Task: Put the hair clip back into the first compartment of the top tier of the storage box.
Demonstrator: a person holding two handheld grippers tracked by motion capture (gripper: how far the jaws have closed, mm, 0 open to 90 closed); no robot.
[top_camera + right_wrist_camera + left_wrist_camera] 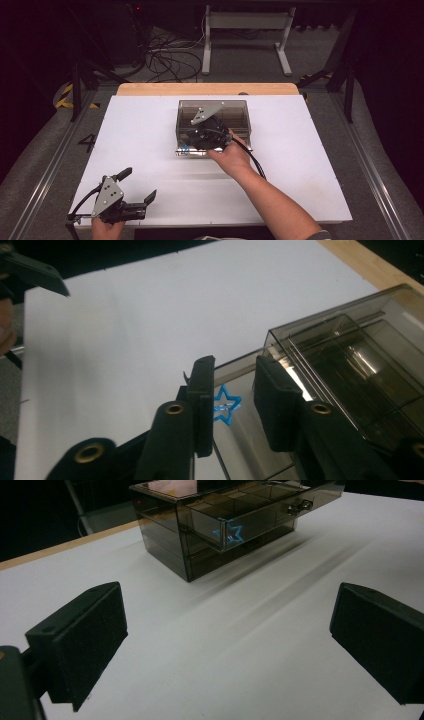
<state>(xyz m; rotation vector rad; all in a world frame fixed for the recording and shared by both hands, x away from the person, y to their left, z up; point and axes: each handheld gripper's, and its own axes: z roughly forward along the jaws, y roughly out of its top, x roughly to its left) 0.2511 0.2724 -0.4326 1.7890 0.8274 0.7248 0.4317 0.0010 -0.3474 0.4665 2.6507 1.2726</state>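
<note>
The white table is my biggest surface, and most of it lies bare: wide free room from nine o'clock round to six o'clock, and more on the right toward three o'clock. A wooden strip runs along its far edge at twelve o'clock.

The smoky clear drawer box sits just past the table's middle, toward twelve o'clock, well in from every edge. Its top drawer is pulled out toward me, with the drawer front overhanging the box's near face.

My right gripper hangs over that open drawer at its near edge. In the right gripper view its jaws stand a little apart with nothing pressed between the pads; the drawer's side wall runs up between them.

My left gripper rests at seven o'clock, close to the table's near edge, jaws spread wide over bare table, well apart from the box.

The small blue star lies inside the drawer, at the near left corner, just beyond my right gripper's fingertips and untouched.
</note>
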